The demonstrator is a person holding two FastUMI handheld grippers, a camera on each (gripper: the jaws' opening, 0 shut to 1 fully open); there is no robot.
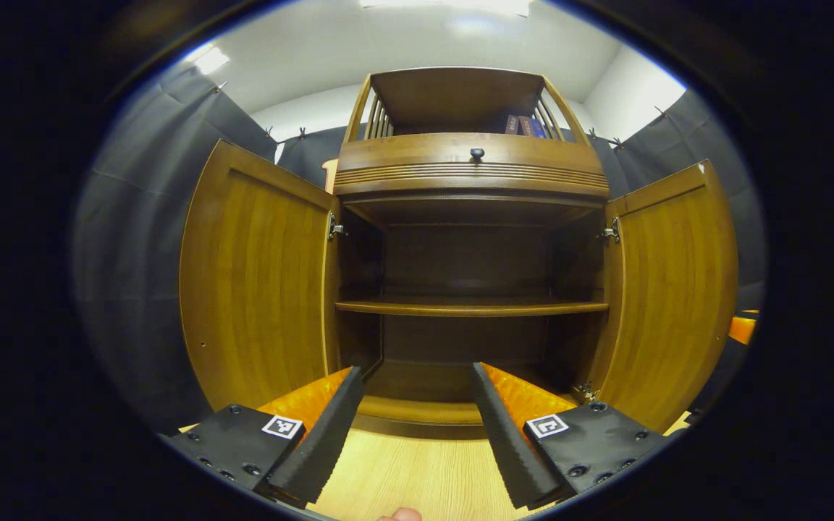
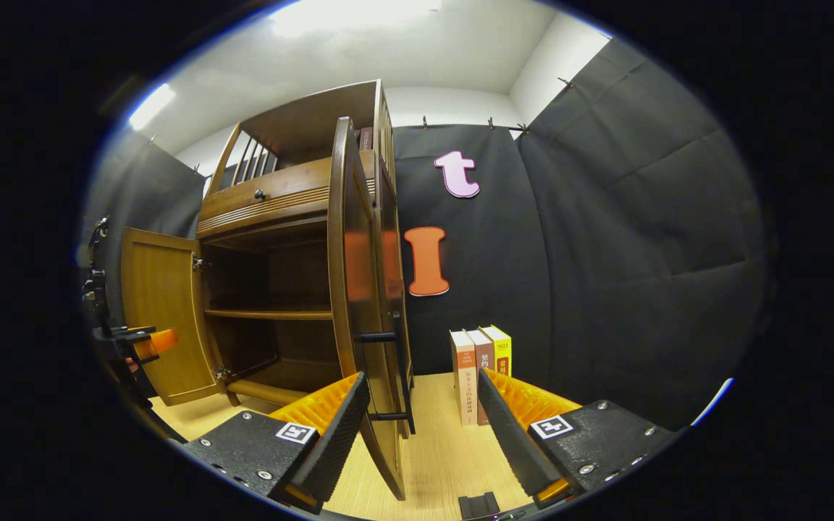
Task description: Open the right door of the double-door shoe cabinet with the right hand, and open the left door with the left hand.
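Shoe cabinet – left door and right door swung open. Left tool, right tool – both spread wide, holding nothing.

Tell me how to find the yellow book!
Look at the wooden cabinet with both doors open. On the floor to its right, three books stand upright against the black wall. The yellow book is the rightmost one; the other two are reddish-brown.
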